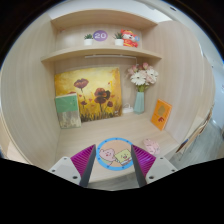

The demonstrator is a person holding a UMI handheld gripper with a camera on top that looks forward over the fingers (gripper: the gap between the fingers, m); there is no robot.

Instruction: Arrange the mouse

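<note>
My gripper (114,166) is open, with its magenta pads (84,160) spread wide just above the light wooden desk (110,128). A round mat with a blue rim and two cartoon figures (113,153) lies flat on the desk between the fingertips and just ahead of them. There is a gap at each side, and neither finger presses on it. No mouse shows in this view.
Beyond the mat, a flower painting (92,96) and a small teal picture (68,110) lean on the back wall. A blue vase with flowers (140,98) and an orange card (161,114) stand to the right. Two shelves (100,54) above hold small items.
</note>
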